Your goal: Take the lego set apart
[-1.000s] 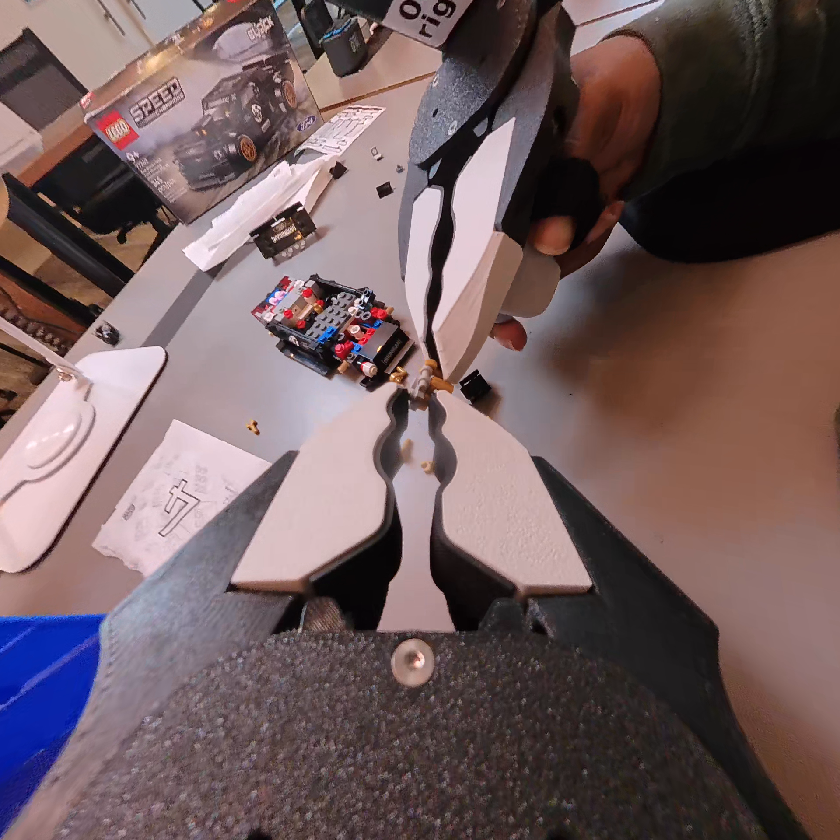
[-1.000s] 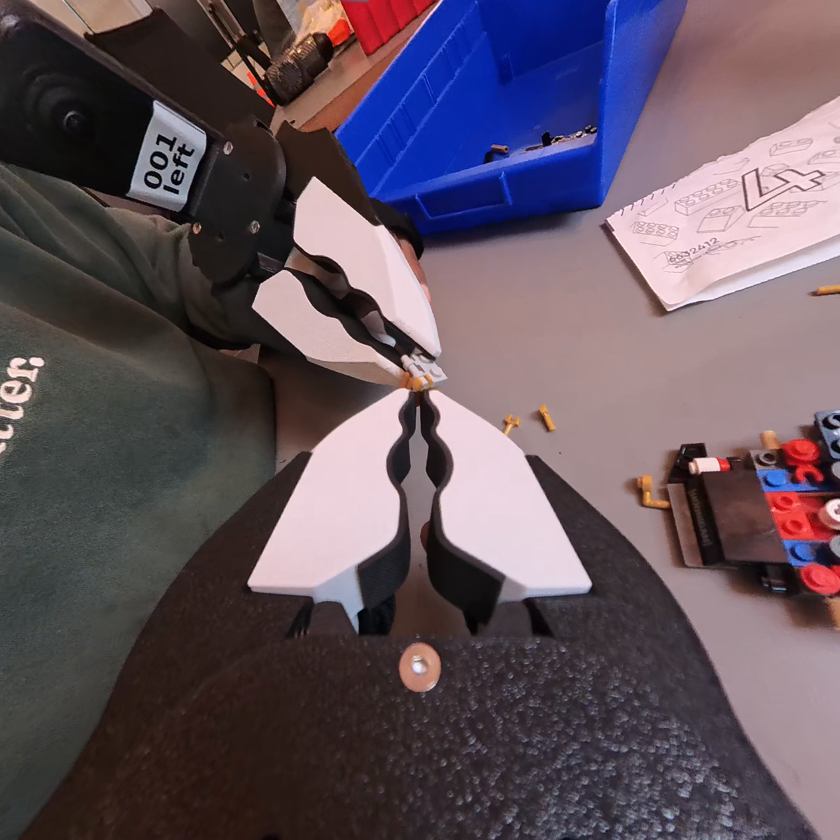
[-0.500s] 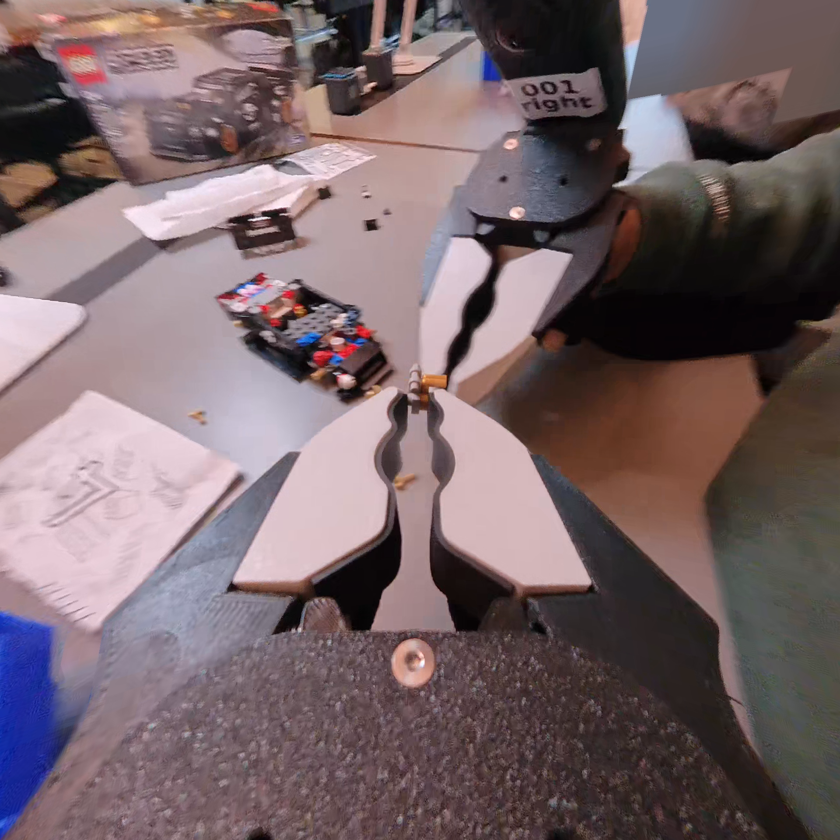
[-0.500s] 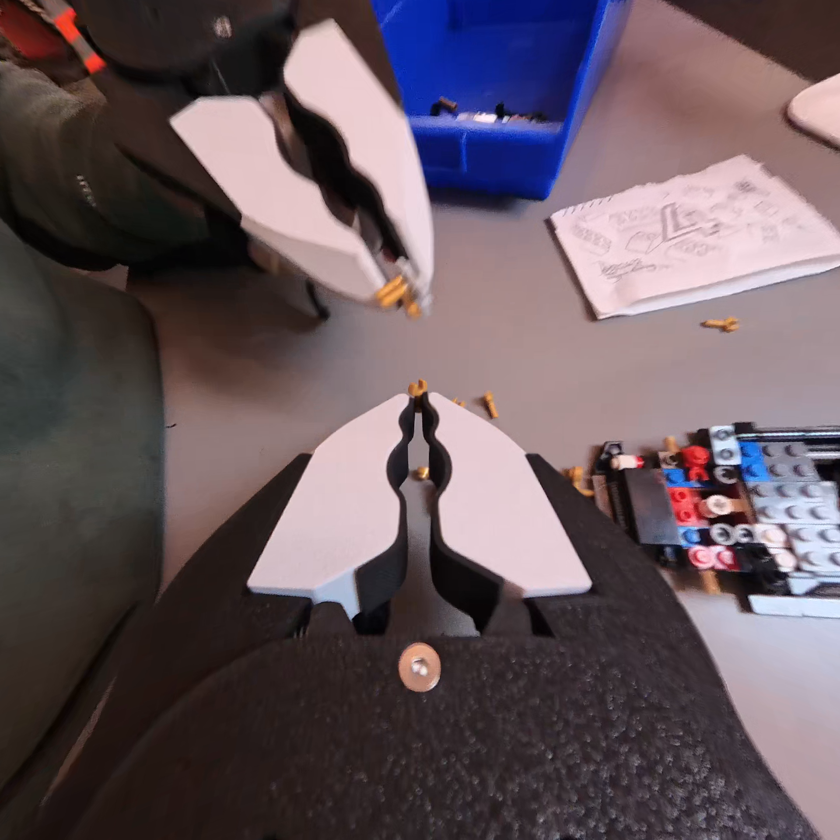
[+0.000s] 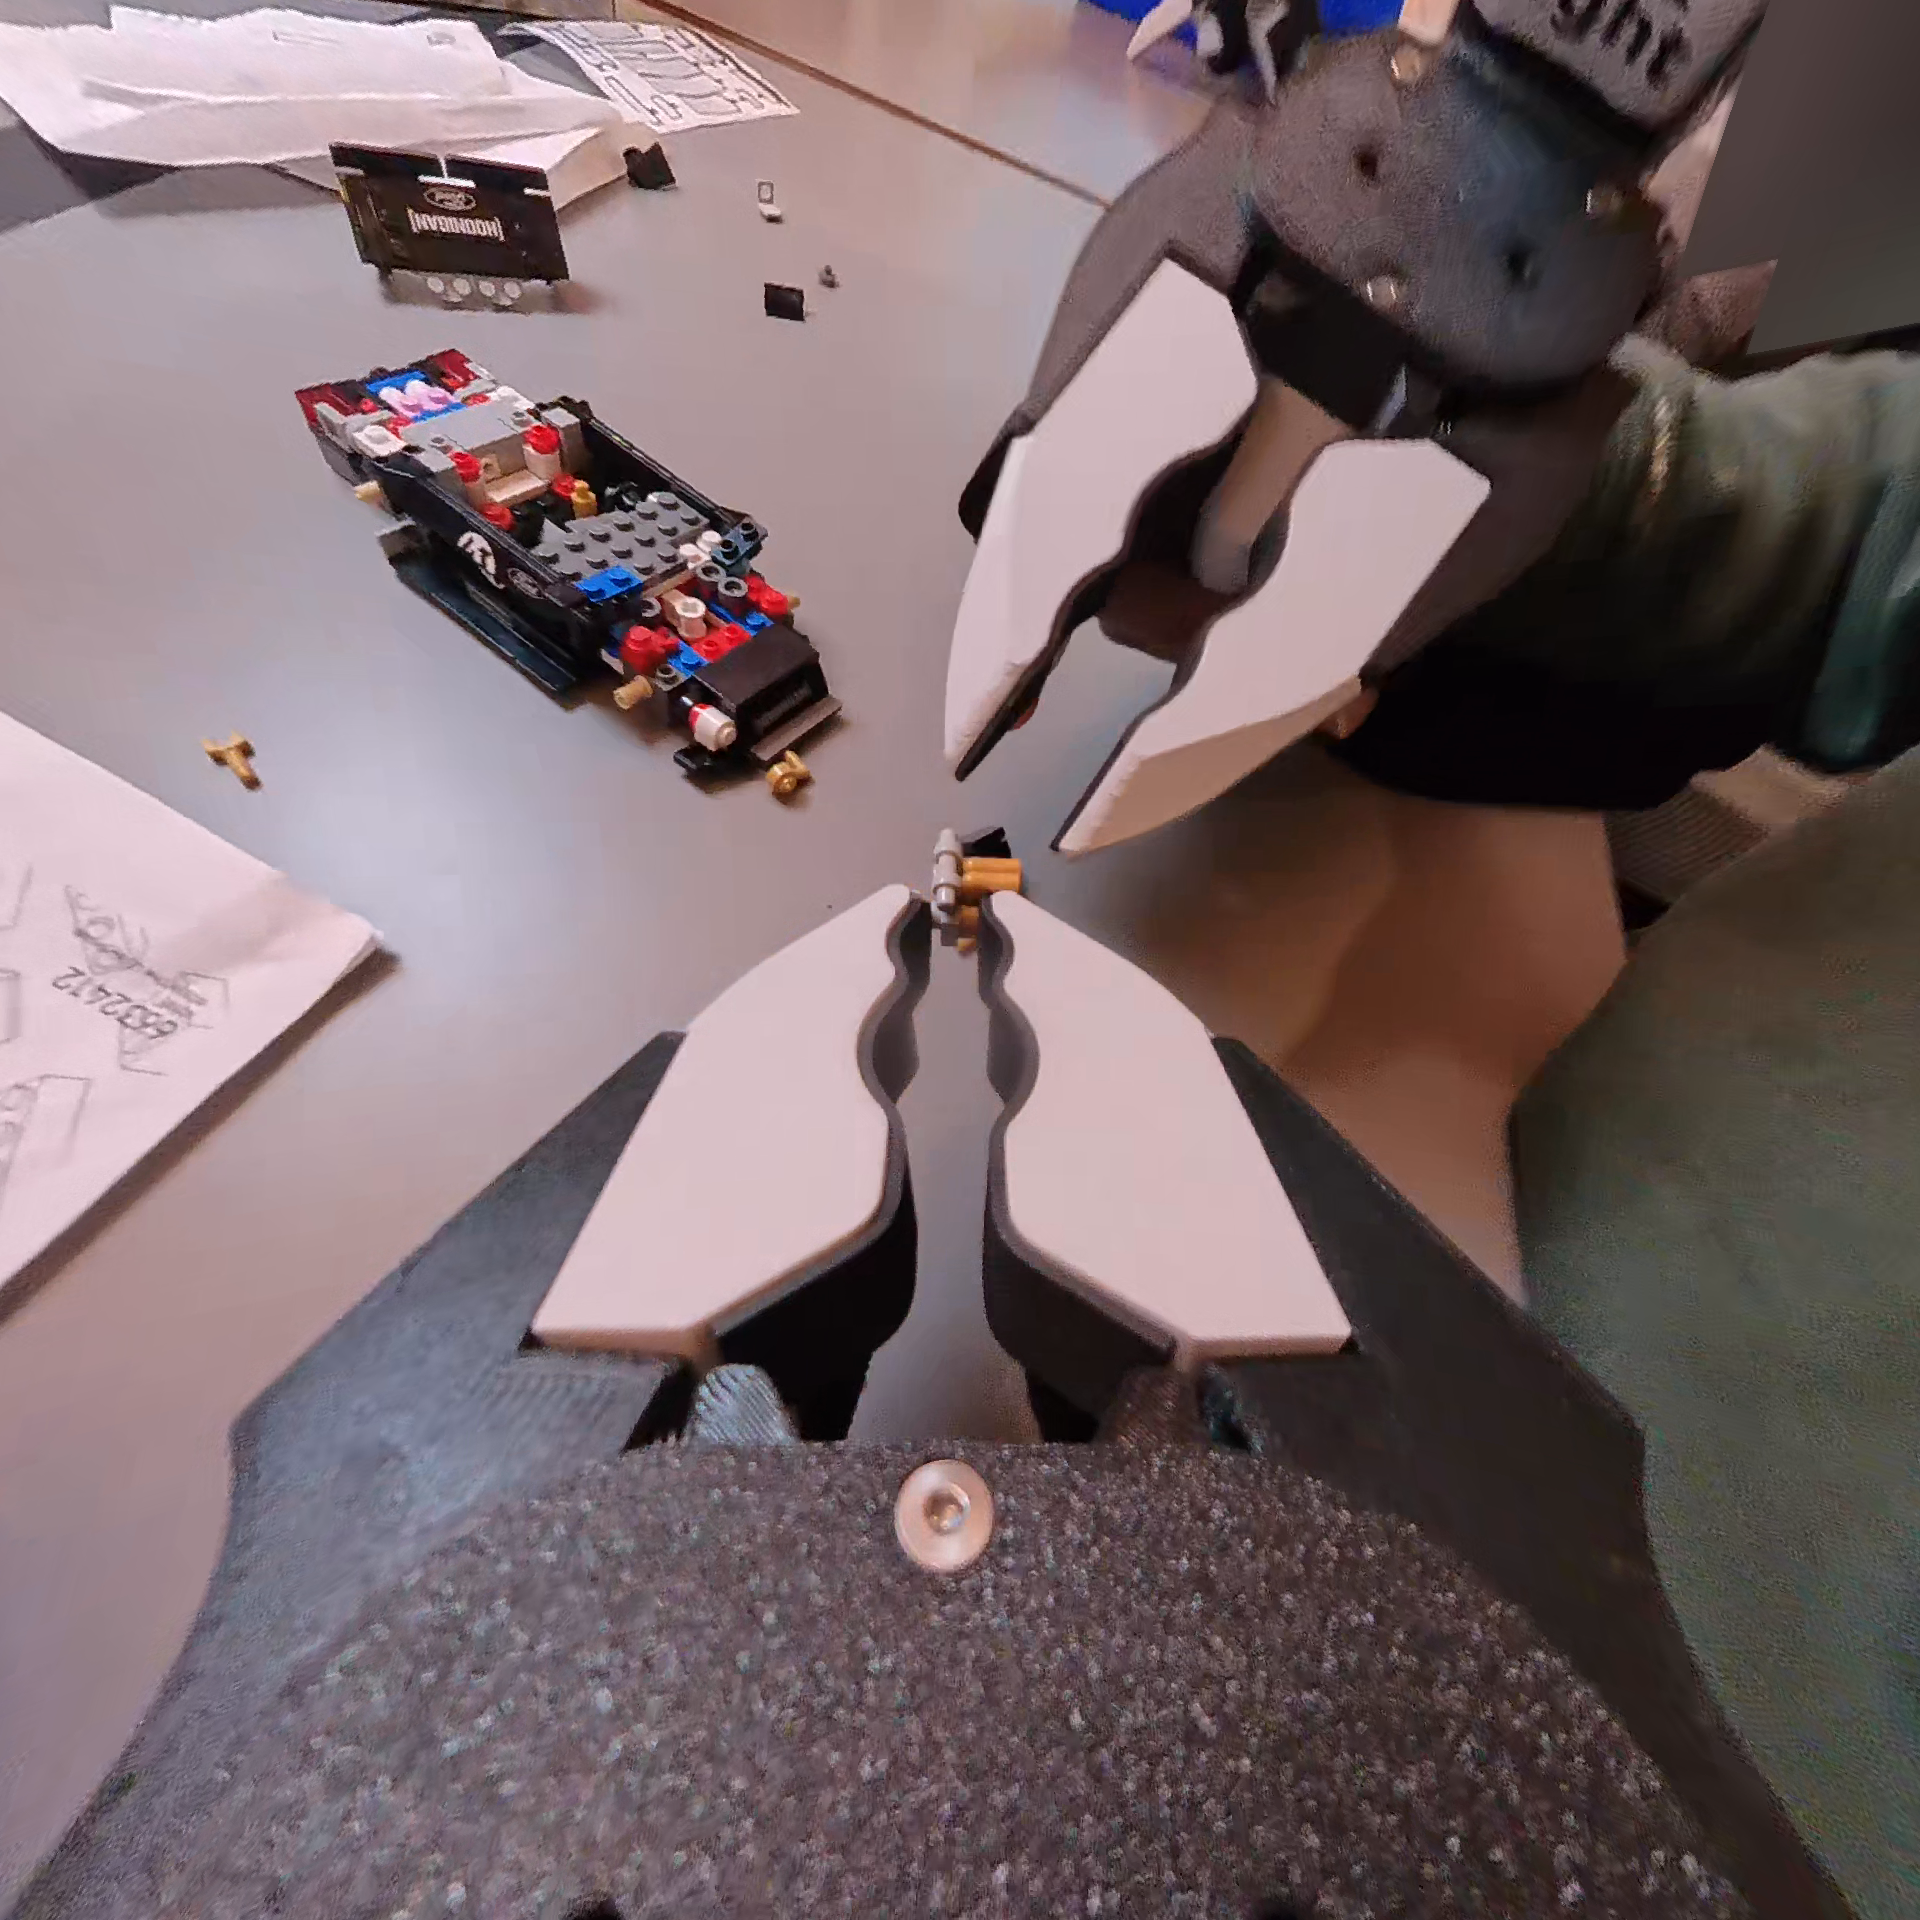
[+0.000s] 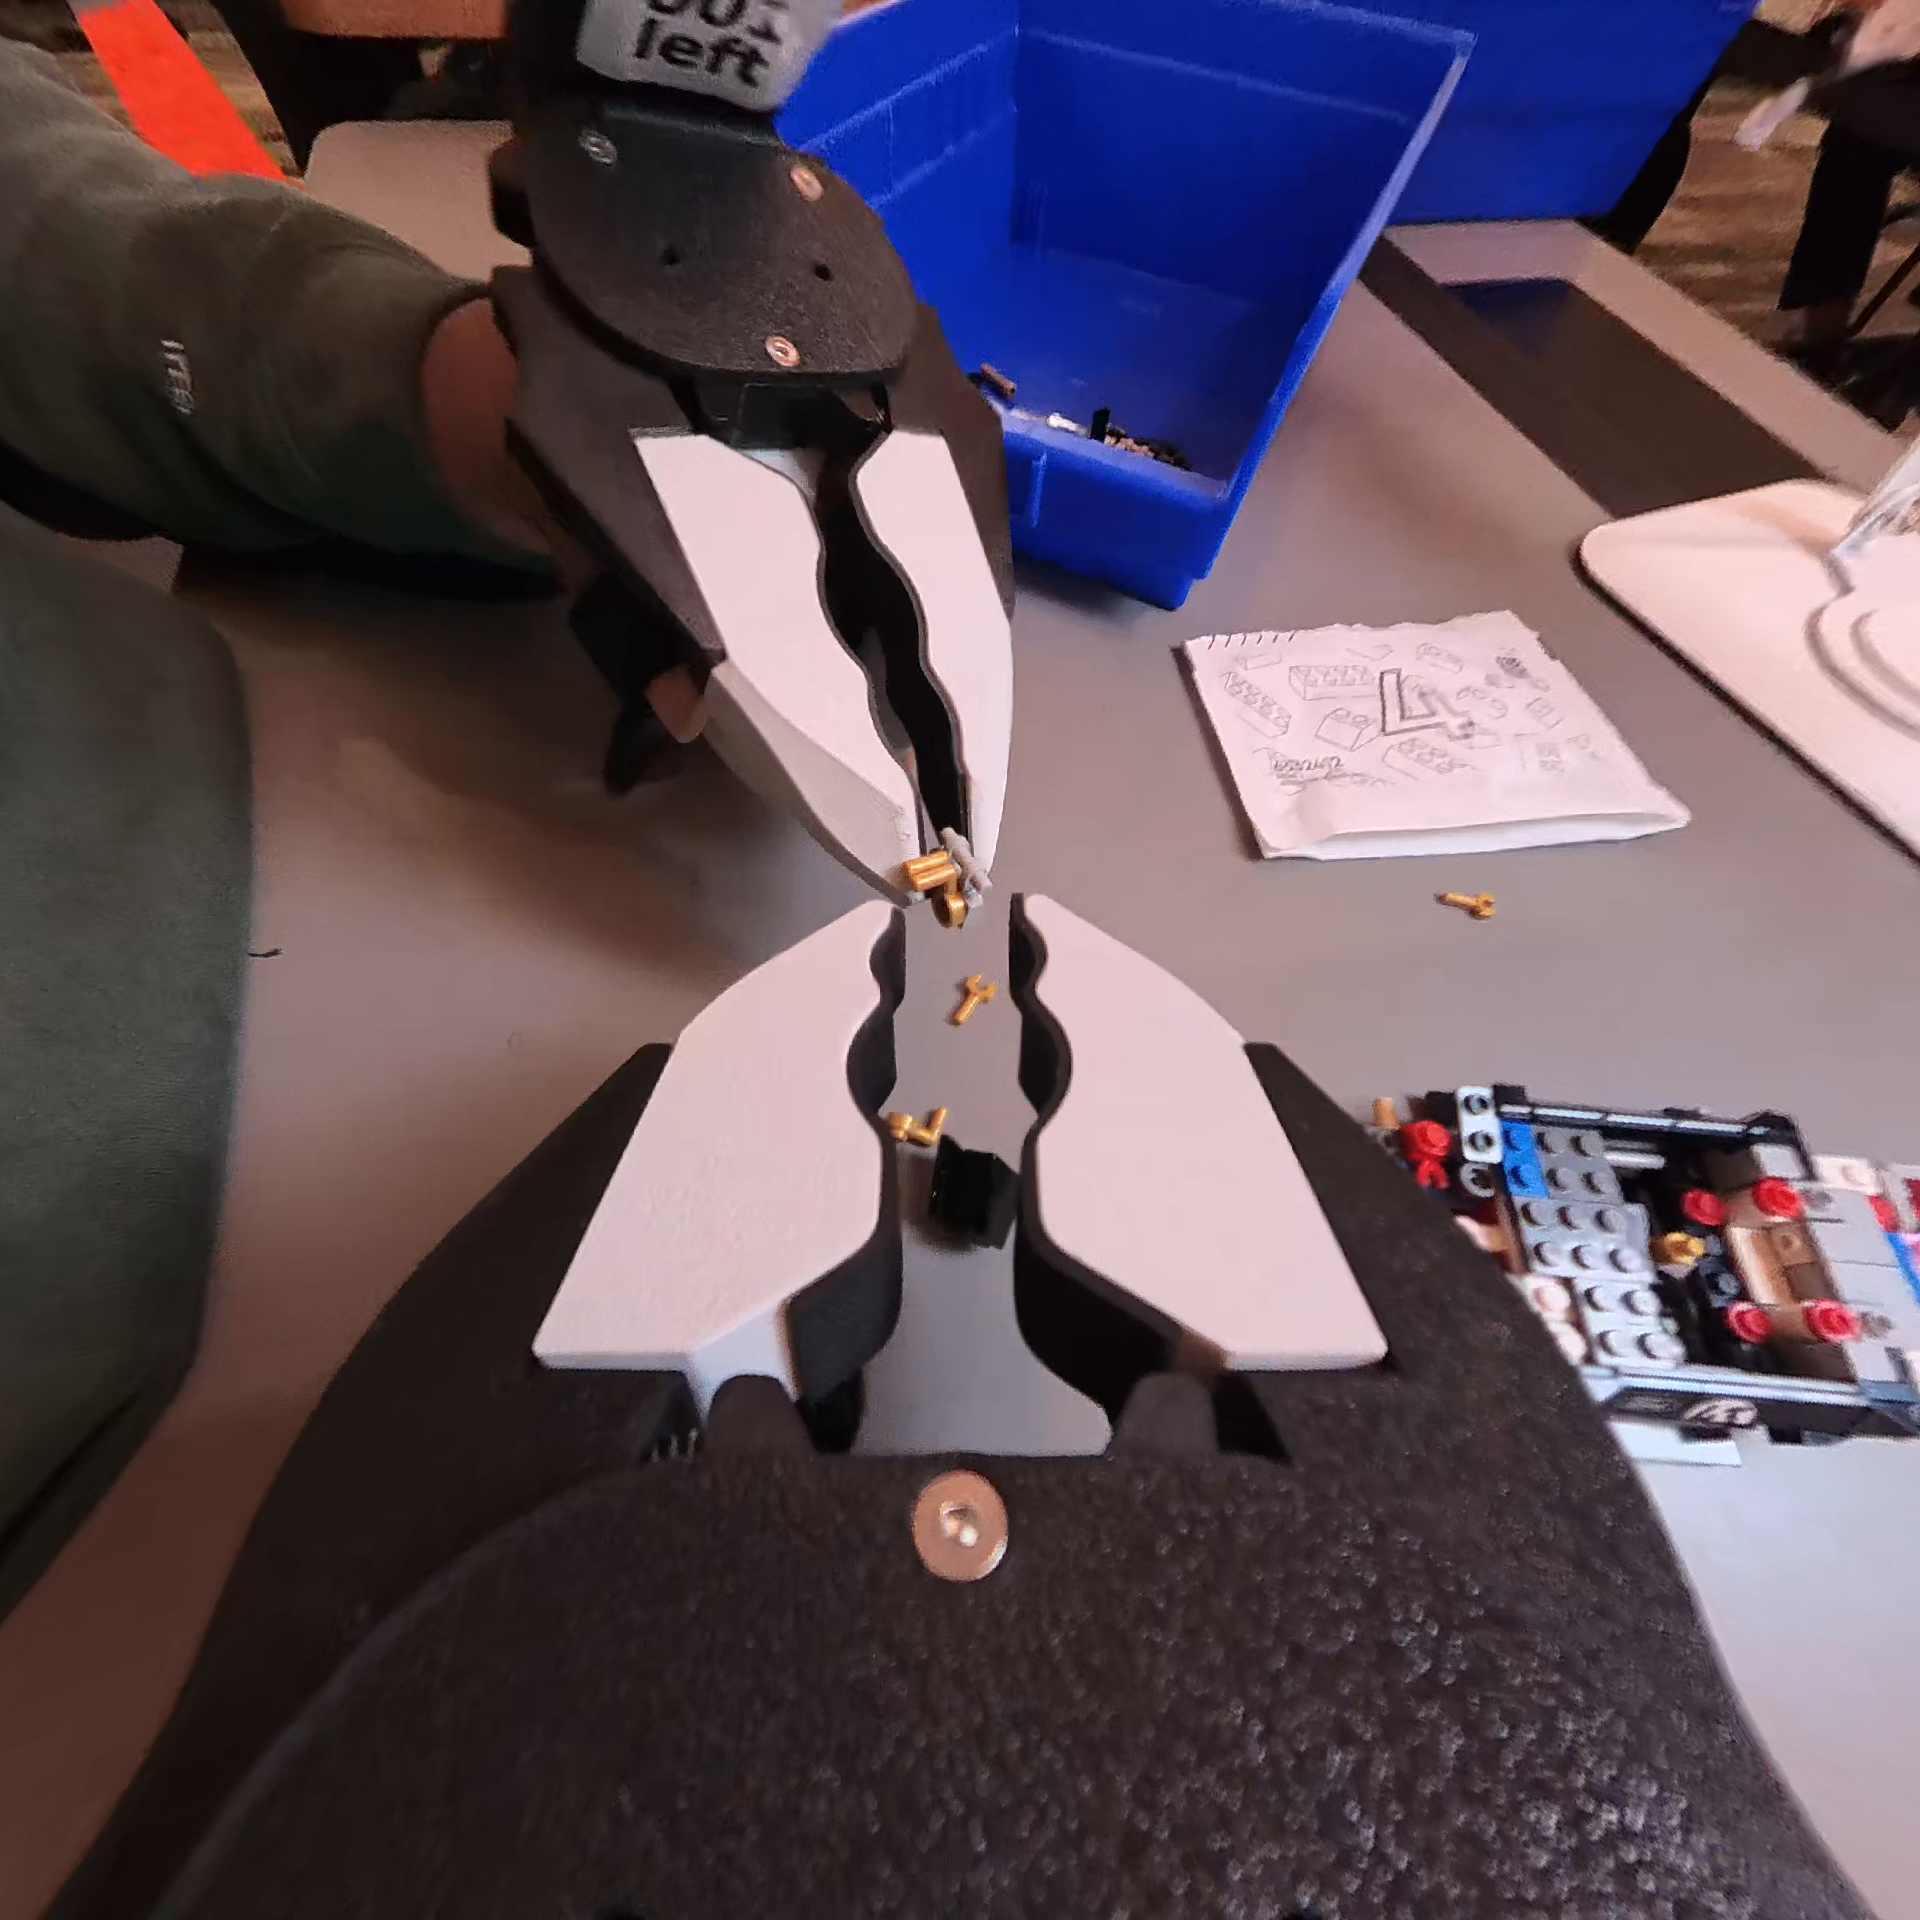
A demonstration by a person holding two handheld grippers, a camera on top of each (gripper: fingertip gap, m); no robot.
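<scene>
Right wrist view: right gripper (image 6: 956,914) now gaping, empty — gold pin gone from tips. Left gripper (image 5: 954,906) pinching grey-gold piece (image 5: 971,878), more pins needing pulling. Lego car (image 5: 582,561) sitting well apart on table (image 5: 1039,416).

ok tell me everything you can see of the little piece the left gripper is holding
The little piece is a tiny lego sub-assembly: a pale grey plastic bar with glossy gold pegs plugged into it, one gold bit hanging below. It is pinched at the very tips of the left gripper, whose fingers are closed on it. It hangs above the grey table, just in front of the open right gripper, which does not touch it.
</scene>
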